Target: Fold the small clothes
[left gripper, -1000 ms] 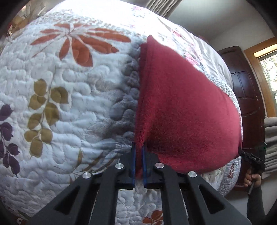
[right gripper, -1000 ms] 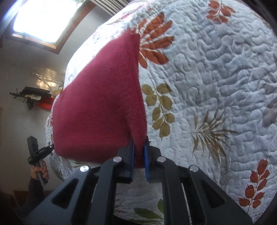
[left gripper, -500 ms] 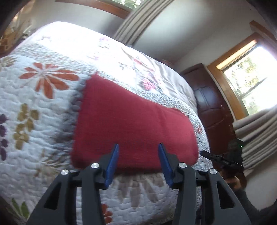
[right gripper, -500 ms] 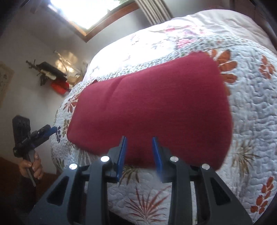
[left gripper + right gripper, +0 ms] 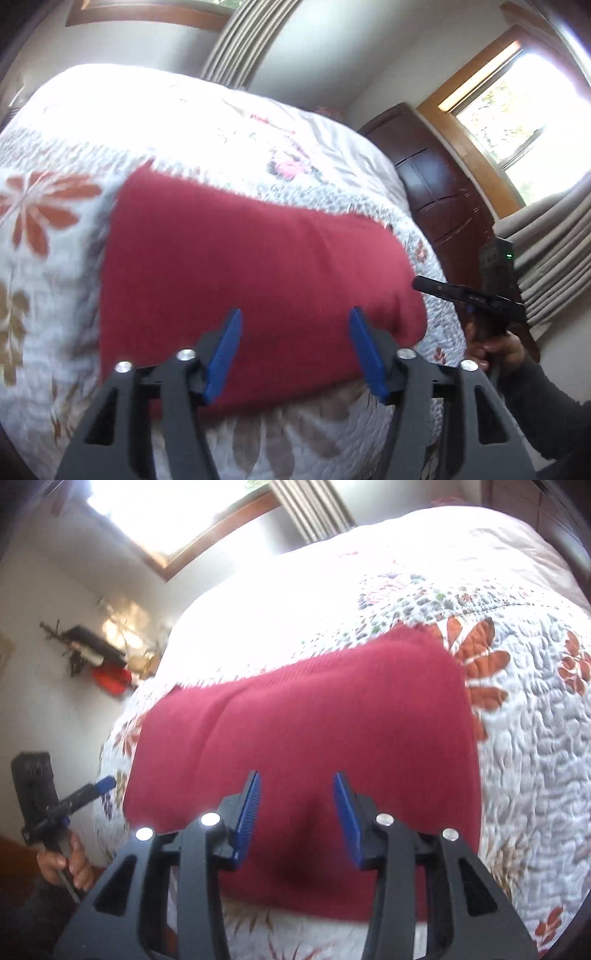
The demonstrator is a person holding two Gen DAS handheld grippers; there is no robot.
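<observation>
A dark red knit garment (image 5: 251,273) (image 5: 314,731) lies flat on the quilted bed, folded into a broad rectangle. My left gripper (image 5: 295,325) hangs open above its near edge, blue pads spread wide, nothing between them. My right gripper (image 5: 297,788) is open too, above the garment's near edge, holding nothing. Each gripper shows in the other's view: the right one (image 5: 428,286) by the garment's right end, the left one (image 5: 99,786) off the bed's left side, both held by a hand.
The bed carries a white floral quilt (image 5: 48,258) (image 5: 535,760) with orange and olive leaves. A dark wooden door (image 5: 443,192), a window and grey curtains (image 5: 554,258) stand to the right. A wall shelf with a red object (image 5: 107,675) hangs at the left.
Both grippers let go of the red garment's corners, opened wide and pulled back and up. The garment dropped flat onto the quilt as a folded rectangle.
</observation>
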